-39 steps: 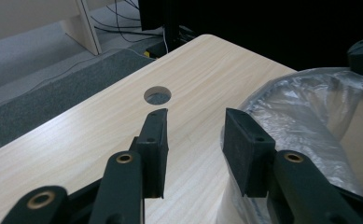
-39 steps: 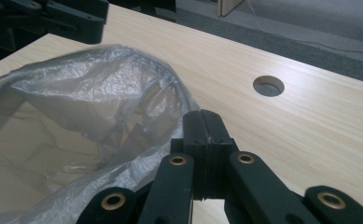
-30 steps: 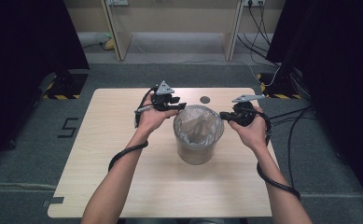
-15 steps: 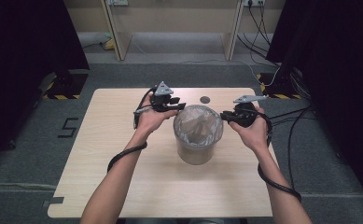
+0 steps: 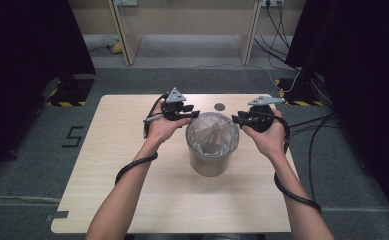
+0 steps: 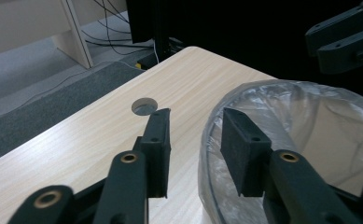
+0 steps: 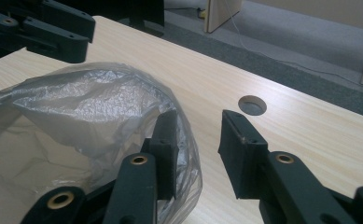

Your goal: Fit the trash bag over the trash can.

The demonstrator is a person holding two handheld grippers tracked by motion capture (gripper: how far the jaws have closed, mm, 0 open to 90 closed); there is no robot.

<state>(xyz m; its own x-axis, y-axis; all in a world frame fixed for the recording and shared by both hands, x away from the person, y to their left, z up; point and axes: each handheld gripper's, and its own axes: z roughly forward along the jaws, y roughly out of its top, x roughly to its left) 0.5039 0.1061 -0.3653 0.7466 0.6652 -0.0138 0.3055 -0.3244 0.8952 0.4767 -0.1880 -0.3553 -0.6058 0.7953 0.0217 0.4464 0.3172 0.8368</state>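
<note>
one grey bin (image 5: pixel 212 155) lined with crinkled clear bag (image 5: pixel 211 134).

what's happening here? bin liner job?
Looks like it. A person works a gripper in each hand at a small bin on the wooden table, fitting a clear plastic bag over its rim. The left gripper straddles the rim on its side, one jaw outside and one inside, pads not pressing. The right gripper has just been opening, with the bag edge loose at its inner jaw, so it seems to have let go.
</note>
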